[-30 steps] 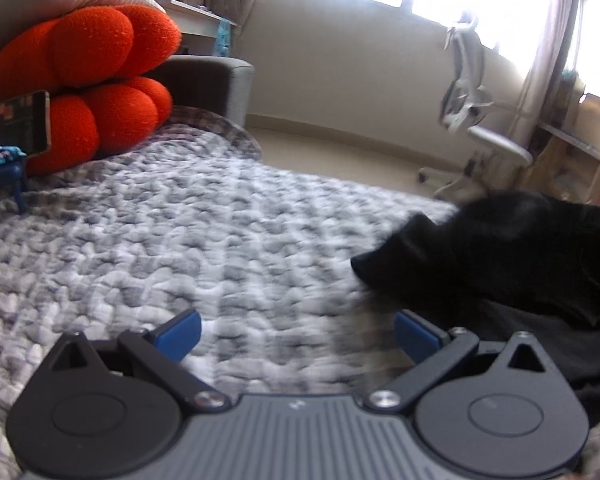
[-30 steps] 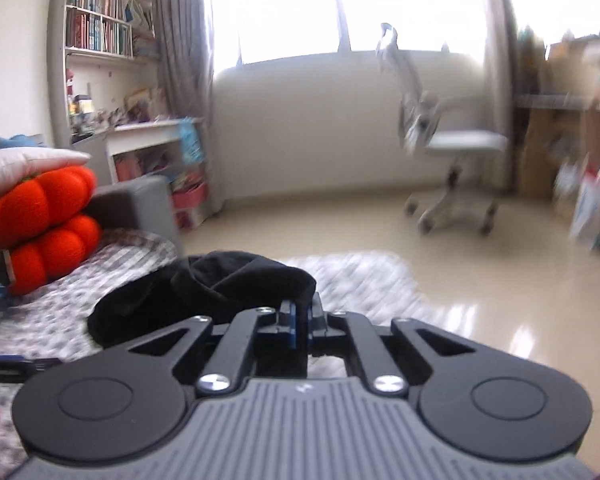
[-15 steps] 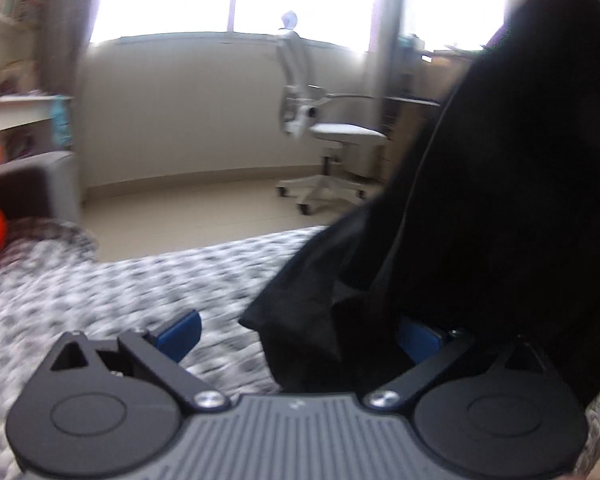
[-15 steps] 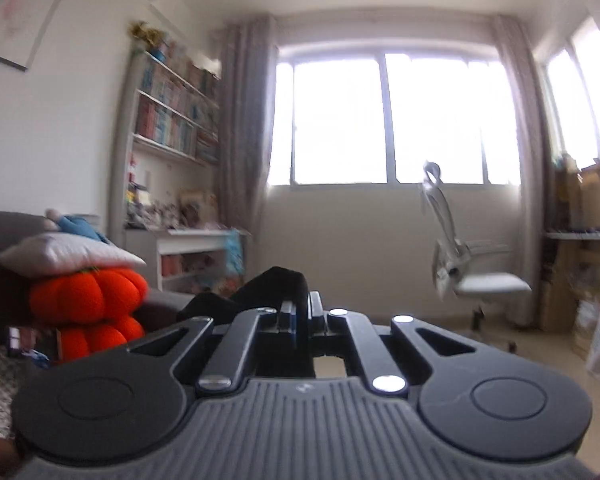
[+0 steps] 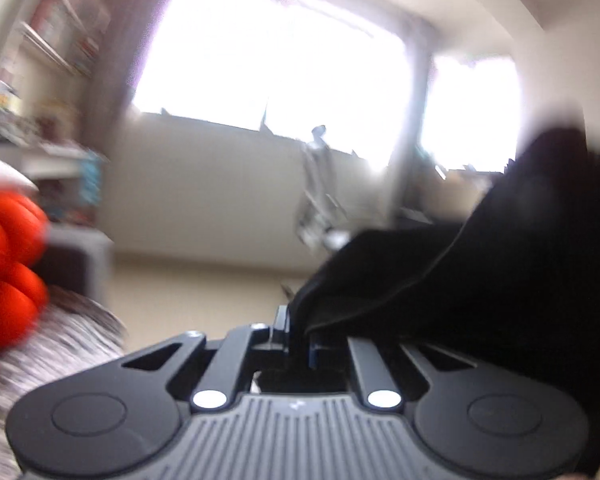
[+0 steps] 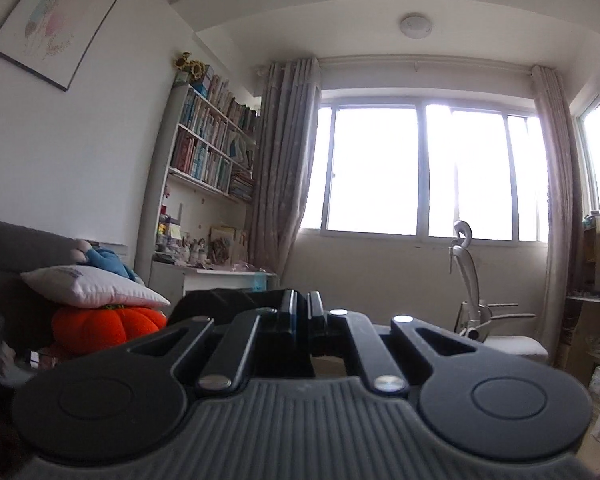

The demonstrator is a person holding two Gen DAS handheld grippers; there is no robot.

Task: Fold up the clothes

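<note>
Since the earlier frame the left gripper (image 5: 298, 334) has closed from wide open onto an edge of the black garment (image 5: 480, 280), and both tools have tilted up so that the patterned grey blanket (image 5: 40, 344) has nearly left view. The right gripper (image 6: 302, 312) stays clenched on the same garment (image 6: 224, 300), its fingers pressed together with dark cloth between them.

Hard to make out: the left wrist view is motion-blurred throughout — the bookshelf (image 5: 56, 36), the office chair (image 5: 318, 200) and the orange pumpkin cushion (image 5: 8, 264) are smears of colour. The garment's far end is cut off by the right and lower edges of that view, so its whole outline and kind cannot be told. In the right wrist view only a small dark fold shows above the tool body; the rest hangs hidden behind it. A dark blurred mass at the lower left edge of that view cannot be identified.

Orientation: the garment is off the blanket, held in the air between the two tools. In the left wrist view its visible length runs from the pinched edge at centre upward and to the right, where it rises in a broad dark mass; a seam line follows the same diagonal.

Background, right wrist view: white pillow (image 6: 96, 286) on the cushion, framed picture (image 6: 56, 20), curtained window (image 6: 420, 168).
</note>
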